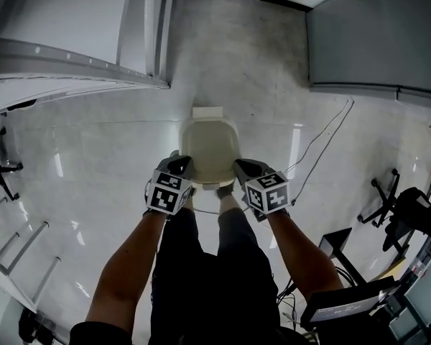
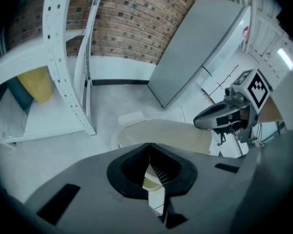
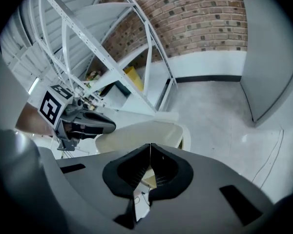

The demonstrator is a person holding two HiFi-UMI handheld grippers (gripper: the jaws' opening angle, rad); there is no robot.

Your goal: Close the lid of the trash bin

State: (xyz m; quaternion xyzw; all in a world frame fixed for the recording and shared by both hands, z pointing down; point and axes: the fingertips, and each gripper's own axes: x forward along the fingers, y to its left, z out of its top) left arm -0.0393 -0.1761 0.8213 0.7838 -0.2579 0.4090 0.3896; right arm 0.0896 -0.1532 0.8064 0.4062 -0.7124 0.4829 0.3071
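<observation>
A cream trash bin point(image 1: 210, 149) stands on the pale floor right in front of my feet. Its lid point(image 2: 161, 133) lies down flat over the bin's top; in the right gripper view the lid point(image 3: 141, 133) shows a thin dark gap at its right edge. My left gripper point(image 1: 178, 165) hovers at the lid's near left corner and my right gripper point(image 1: 246, 167) at the near right corner. Both are shut with nothing between the jaws, seen in the left gripper's point(image 2: 149, 145) and the right gripper's point(image 3: 150, 146) own views. I cannot tell whether either touches the lid.
A white metal shelving rack point(image 1: 79, 56) fills the back left. A grey cabinet point(image 1: 373, 34) stands at the back right before a brick wall point(image 3: 205, 18). A thin cable point(image 1: 323, 142) runs over the floor at right, near black stands and equipment point(image 1: 391, 210).
</observation>
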